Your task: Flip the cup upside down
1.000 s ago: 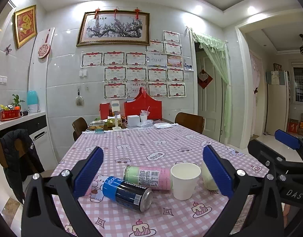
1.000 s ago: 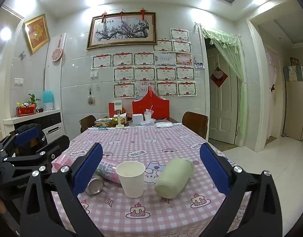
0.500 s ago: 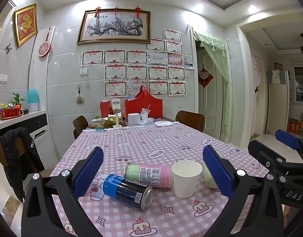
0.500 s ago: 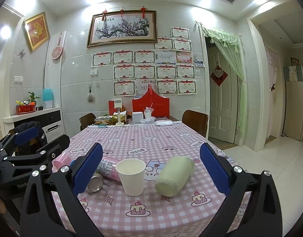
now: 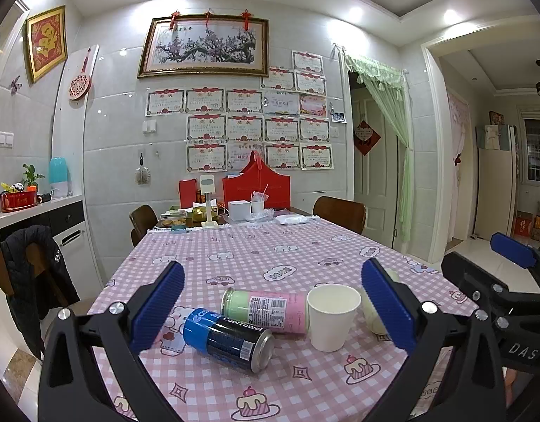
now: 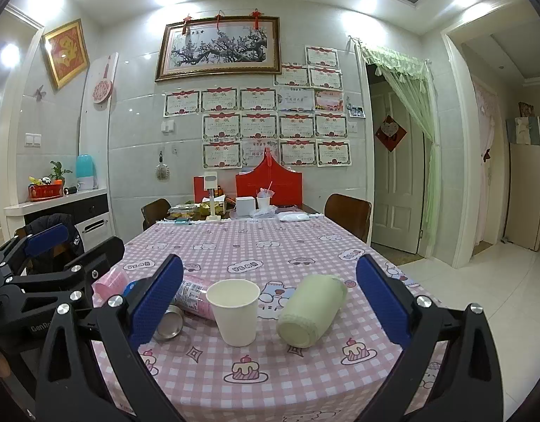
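A white paper cup (image 5: 331,316) stands upright, mouth up, on the pink checked tablecloth (image 5: 256,256) near the table's front edge; it also shows in the right wrist view (image 6: 235,311). My left gripper (image 5: 271,302) is open and empty, hovering in front of the cup and the cans, short of them. My right gripper (image 6: 268,299) is open and empty, with the cup between its blue pads but farther ahead. Each gripper shows at the edge of the other's view.
A blue-black can (image 5: 229,339) and a pink-green can (image 5: 266,311) lie left of the cup. A pale green bottle (image 6: 312,311) lies on its right. Boxes, a red holder (image 5: 256,190) and dishes crowd the table's far end. Chairs stand around it.
Both grippers have crept slightly closer to the table objects and the views have tilted a little. The cup and cans have not moved.
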Action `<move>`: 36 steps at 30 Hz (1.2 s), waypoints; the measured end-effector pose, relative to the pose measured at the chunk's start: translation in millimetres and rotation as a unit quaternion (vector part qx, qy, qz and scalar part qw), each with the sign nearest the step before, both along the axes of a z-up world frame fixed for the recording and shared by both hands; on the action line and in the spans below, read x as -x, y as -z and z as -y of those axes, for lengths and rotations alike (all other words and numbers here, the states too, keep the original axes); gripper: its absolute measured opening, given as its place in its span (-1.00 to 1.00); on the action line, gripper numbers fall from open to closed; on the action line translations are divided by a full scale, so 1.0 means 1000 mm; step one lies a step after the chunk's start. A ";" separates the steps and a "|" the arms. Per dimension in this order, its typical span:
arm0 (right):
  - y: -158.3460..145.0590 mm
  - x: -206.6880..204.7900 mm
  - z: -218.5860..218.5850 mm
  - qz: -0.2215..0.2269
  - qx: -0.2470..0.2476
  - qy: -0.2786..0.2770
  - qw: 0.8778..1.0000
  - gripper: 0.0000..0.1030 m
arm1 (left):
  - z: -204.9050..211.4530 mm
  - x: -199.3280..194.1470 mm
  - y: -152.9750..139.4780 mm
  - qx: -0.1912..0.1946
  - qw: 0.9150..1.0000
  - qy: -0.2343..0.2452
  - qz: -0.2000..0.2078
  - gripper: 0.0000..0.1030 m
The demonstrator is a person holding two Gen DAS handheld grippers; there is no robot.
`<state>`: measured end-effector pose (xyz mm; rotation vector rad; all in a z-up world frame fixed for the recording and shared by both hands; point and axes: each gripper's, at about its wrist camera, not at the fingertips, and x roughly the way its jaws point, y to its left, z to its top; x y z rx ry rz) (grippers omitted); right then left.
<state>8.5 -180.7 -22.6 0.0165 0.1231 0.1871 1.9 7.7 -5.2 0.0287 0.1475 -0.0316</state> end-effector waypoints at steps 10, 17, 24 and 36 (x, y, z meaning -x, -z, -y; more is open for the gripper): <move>0.002 0.000 0.001 -0.004 -0.001 -0.001 1.000 0.85 | 0.001 -0.001 0.002 -0.001 1.000 -0.002 -0.002 0.92; 0.002 0.001 0.001 -0.006 0.000 0.000 1.000 0.85 | 0.001 -0.002 0.004 -0.001 1.000 -0.002 -0.004 0.92; 0.002 0.001 0.002 -0.007 0.000 -0.001 1.000 0.85 | 0.000 -0.002 0.004 -0.001 1.000 -0.002 -0.005 0.92; 0.004 -0.001 0.002 -0.010 0.001 -0.001 1.000 0.85 | 0.000 -0.005 0.006 -0.001 1.000 -0.002 -0.009 0.92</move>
